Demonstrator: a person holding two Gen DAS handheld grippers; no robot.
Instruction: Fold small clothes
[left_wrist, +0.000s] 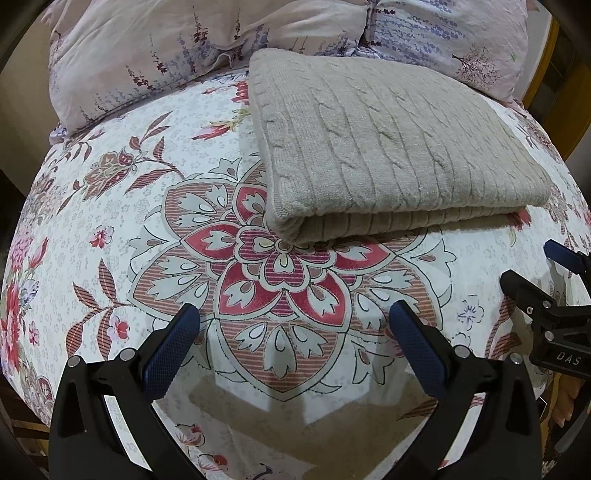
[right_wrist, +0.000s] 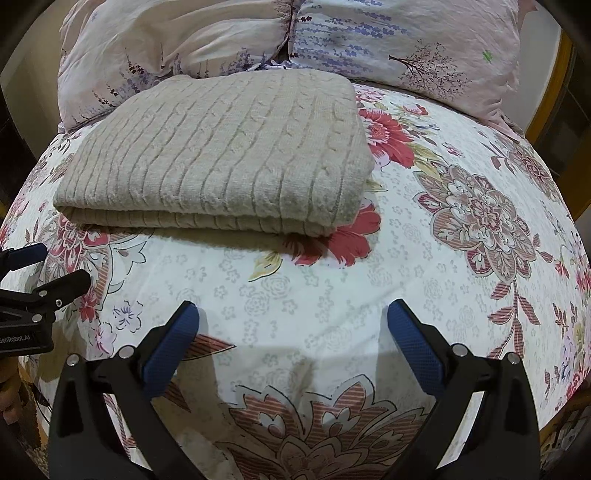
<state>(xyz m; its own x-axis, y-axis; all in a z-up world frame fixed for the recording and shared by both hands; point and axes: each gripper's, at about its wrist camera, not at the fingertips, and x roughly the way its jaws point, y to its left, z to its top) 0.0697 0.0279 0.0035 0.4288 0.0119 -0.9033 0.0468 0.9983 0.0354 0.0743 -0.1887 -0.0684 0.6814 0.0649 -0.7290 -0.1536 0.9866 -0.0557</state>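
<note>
Left wrist view: a folded beige cable-knit sweater (left_wrist: 399, 147) lies flat on a flower-printed bedsheet (left_wrist: 110, 221), occupying the upper centre and upper right of the frame. Its folded edge faces the camera, showing layers stacked one upon another. Two pillows (left_wrist: 147, 48) with a lavender sprig print fill the top of the frame, and the sweater's far edge reaches them. The left gripper (left_wrist: 295, 314) sits at the bottom centre, its two blue-padded fingers spread wide apart and holding nothing; it is poised over a large red flower medallion of the sheet, near the sweater's front edge but apart from it. At the right edge, part of the right gripper (left_wrist: 546, 273) enters the frame.

Right wrist view: the sweater (right_wrist: 221, 155) appears in the upper left, the pillows (right_wrist: 369, 40) behind it. The right gripper (right_wrist: 293, 314) at the bottom centre likewise has its fingers spread wide, empty, above plain white sheet (right_wrist: 406, 240). The left gripper (right_wrist: 40, 269) shows at the left edge.
</note>
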